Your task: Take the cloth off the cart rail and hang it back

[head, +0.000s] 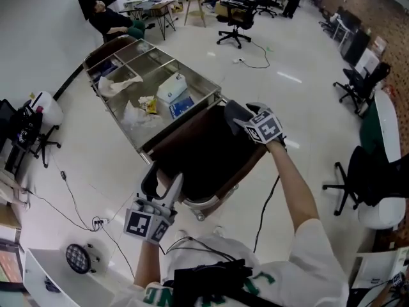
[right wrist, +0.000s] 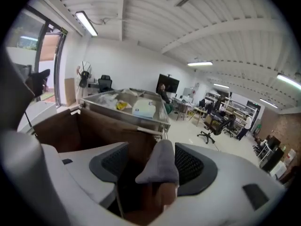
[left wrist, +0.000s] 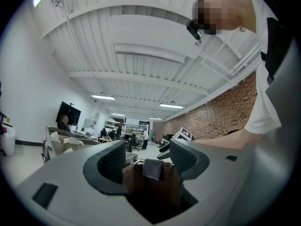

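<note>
A dark brown cloth [head: 206, 151] with a grey underside is spread out at the near end of the steel cart [head: 197, 77], covering that end and its rail. My left gripper [head: 163, 194] is shut on the cloth's near left corner, low by my body. My right gripper [head: 241, 116] is shut on the far right corner beside the cart's corner. In the left gripper view a grey fold of the cloth [left wrist: 153, 169] sits between the jaws of the left gripper [left wrist: 146, 160]. In the right gripper view a grey corner of the cloth [right wrist: 161, 163] sticks up between the jaws of the right gripper [right wrist: 149, 166].
The cart's top compartments hold a white box [head: 171, 87], a blue packet [head: 182, 107] and crumpled wrappers [head: 118, 84]. Black office chairs [head: 238, 19] stand behind and to the right [head: 358, 85]. A cable [head: 265, 206] runs over the floor by my feet. A person [head: 112, 19] sits far left.
</note>
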### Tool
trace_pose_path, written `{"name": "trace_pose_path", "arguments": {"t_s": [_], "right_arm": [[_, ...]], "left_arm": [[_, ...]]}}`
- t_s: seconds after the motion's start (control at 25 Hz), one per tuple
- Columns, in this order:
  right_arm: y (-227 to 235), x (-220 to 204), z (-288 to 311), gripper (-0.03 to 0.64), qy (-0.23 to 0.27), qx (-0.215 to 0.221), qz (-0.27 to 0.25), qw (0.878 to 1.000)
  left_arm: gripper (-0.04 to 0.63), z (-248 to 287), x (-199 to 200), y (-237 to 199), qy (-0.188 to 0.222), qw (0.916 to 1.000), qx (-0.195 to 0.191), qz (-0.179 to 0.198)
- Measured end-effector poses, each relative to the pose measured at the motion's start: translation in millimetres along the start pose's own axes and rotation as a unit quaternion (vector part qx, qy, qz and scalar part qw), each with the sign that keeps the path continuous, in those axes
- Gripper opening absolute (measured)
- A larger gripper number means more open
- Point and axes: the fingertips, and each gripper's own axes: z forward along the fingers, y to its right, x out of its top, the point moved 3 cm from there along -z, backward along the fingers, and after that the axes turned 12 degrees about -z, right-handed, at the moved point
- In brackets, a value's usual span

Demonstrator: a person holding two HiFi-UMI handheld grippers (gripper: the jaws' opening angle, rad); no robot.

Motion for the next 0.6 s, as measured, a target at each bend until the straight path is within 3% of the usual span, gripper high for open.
{"name": "trace_pose_path", "arguments": {"t_s": [0.24, 0.36, 0.44, 0.6], "right_arm": [[27.9, -32.3, 68.5, 0.295, -0.117, 0.019, -0.007, 0.993], [30.9, -43.2, 82.1, 0.218, -0.152, 0.029, -0.028, 0.988], [34.2, -49.9, 85.7, 0.17, -0.164, 0.031, -0.029, 0.985], [33.0, -49.2, 85.3, 0.152, -0.151, 0.032, -0.006, 0.988]], "left_arm": [[0.27, -21.6, -0.1, -27.2, 0.002, 0.9996, 0.026, 0.009], [0.27, -24.3, 7.5, -30.5, 0.002, 0.9995, 0.03, 0.0], [0.27, -25.7, 9.1, -35.2, 0.003, 0.9995, 0.032, -0.001], [0.27, -26.5, 6.5, -43.6, 0.002, 0.9996, 0.029, 0.003]]}}
